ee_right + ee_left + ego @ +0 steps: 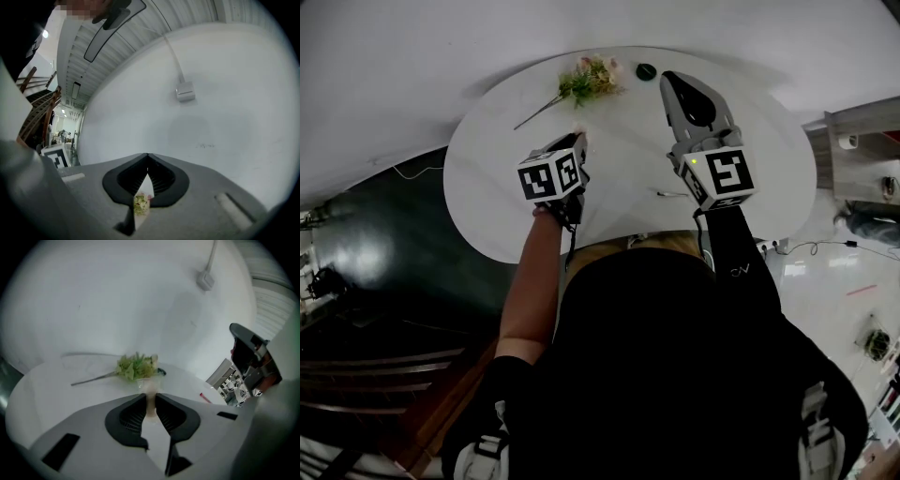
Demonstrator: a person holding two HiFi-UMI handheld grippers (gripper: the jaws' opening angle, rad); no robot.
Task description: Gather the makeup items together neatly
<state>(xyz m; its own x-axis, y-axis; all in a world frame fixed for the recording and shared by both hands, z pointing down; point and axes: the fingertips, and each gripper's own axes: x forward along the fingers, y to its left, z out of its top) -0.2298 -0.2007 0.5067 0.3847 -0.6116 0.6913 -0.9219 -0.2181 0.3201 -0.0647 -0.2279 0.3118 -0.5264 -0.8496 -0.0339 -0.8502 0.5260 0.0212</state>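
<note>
No words or numbers are showing clearly enough to be read. A small white logo is sitting on the person's dark right sleeve, but it is too tiny to make out. The left marker cube and the right marker cube are each displaying black-and-white square code patterns, not letters, above the near side of the tabletop.

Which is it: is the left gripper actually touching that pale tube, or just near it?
Touching. The left gripper view shows the left gripper with both jaws pressed against the sides of the pale tube, with no gap on either side.
</note>
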